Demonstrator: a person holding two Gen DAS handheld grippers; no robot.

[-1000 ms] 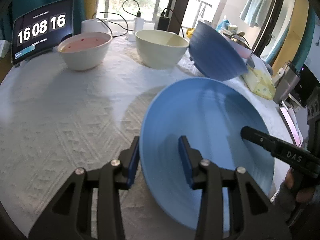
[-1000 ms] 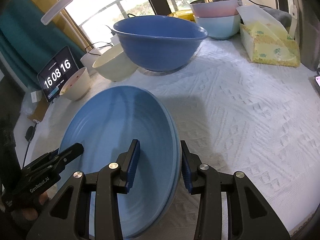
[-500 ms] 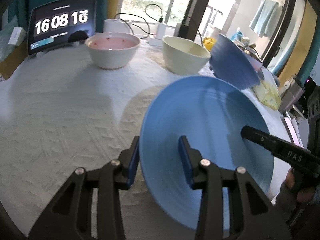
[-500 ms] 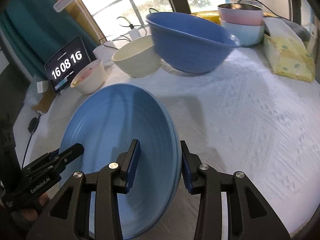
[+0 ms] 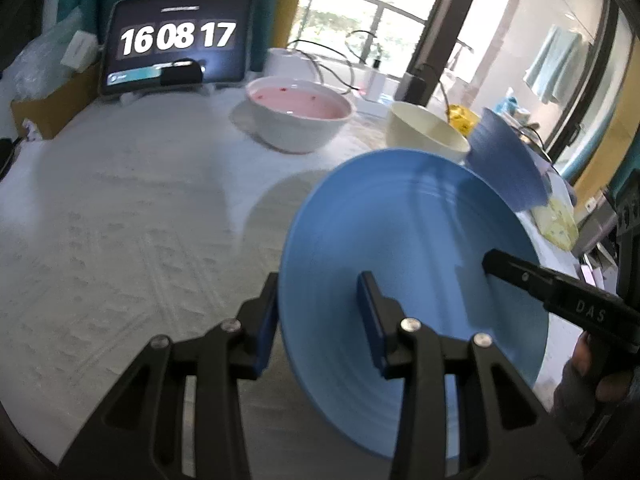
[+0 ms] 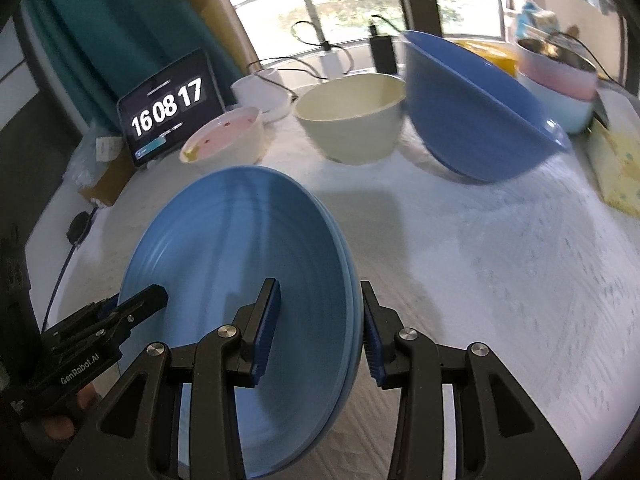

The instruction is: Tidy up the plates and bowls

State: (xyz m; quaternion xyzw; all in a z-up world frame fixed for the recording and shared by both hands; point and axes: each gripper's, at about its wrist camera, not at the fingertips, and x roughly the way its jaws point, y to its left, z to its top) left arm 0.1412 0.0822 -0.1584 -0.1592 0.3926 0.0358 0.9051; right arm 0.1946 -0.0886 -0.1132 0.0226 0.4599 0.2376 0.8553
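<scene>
- Plates (image 5: 420, 264), light blue and stacked, fill the lower right of the left wrist view and the lower left of the right wrist view (image 6: 240, 280); at least two rims show along the right edge in the right wrist view; tilted, with a shadow on the cloth behind.
- Left gripper (image 5: 320, 316), bottom centre of its own view, clamped on the near left rim of the plates: one blue pad outside the rim, the other inside on the plate face. Seen again at lower left of the right wrist view (image 6: 136, 308), gripping the far rim.
- Right gripper (image 6: 316, 320), bottom centre of its view, closed on the right rim of the plates, one pad inside, one outside. Seen at right of the left wrist view (image 5: 496, 264), tip on the plate's edge.
- Fingers (image 5: 588, 364) of a hand wrapped round that gripper's handle at lower right.
- Pink bowl (image 5: 298, 110), cream bowl (image 5: 424, 136) and dark blue bowl (image 5: 508, 164) in a row across the upper half, on the white tablecloth (image 5: 120, 220).
- Dark blue bowl leaning, upper right of the right wrist view (image 6: 472, 112).
- Stacked pink and pale blue bowls (image 6: 556, 80) at far upper right.
- Tablet clock (image 5: 178, 40) upper left, reading 16 08 17.
- Yellow tissue pack (image 6: 616, 168) at the right edge.
</scene>
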